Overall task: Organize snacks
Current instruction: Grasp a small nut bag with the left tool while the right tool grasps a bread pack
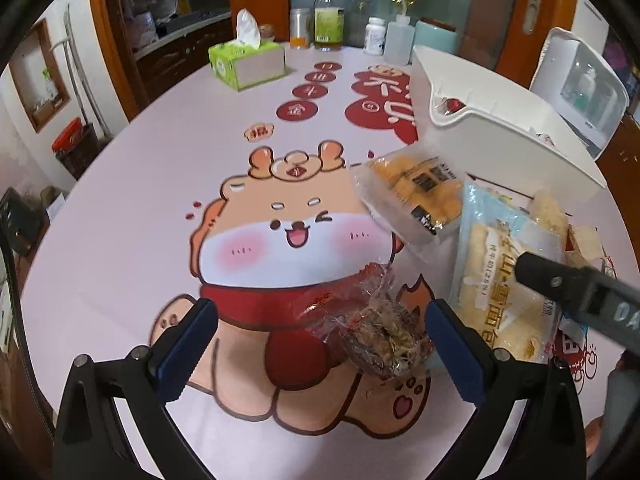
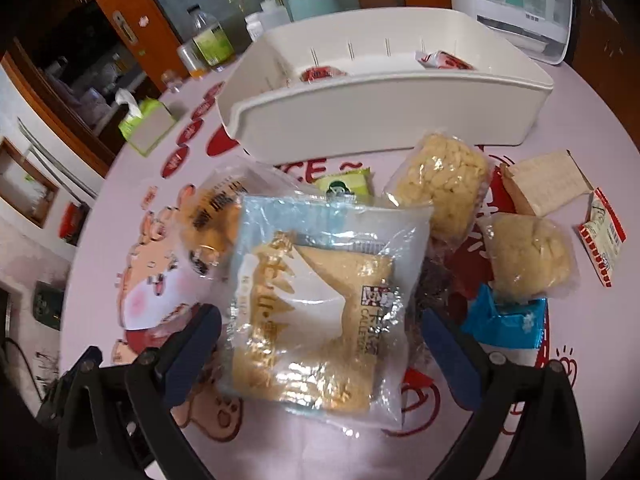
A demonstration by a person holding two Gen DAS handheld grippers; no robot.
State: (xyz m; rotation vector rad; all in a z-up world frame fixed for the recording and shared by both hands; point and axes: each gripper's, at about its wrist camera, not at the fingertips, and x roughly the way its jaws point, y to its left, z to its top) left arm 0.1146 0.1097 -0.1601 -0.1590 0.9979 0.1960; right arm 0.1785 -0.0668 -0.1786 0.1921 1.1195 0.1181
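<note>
In the left wrist view my left gripper (image 1: 320,344) is open low over the cartoon tablecloth. A clear-wrapped dark brown snack (image 1: 380,340) lies between its blue pads, close to the right one, with no pad pressing on it. In the right wrist view my right gripper (image 2: 320,356) is open around a pale blue packet of cake (image 2: 320,312) that lies flat on the table. That packet (image 1: 504,292) and a right gripper finger (image 1: 560,280) show at the right of the left view. The white bin (image 2: 360,120) holds red-wrapped snacks (image 2: 320,74).
Loose snacks surround the blue packet: an orange-filled bag (image 2: 212,216), two yellow cracker packs (image 2: 440,184), a blue wrapper (image 2: 504,320), a brown box (image 2: 544,188). A tissue box (image 1: 248,64) and bottles (image 1: 329,16) stand at the far edge, a white appliance (image 1: 580,88) behind the bin.
</note>
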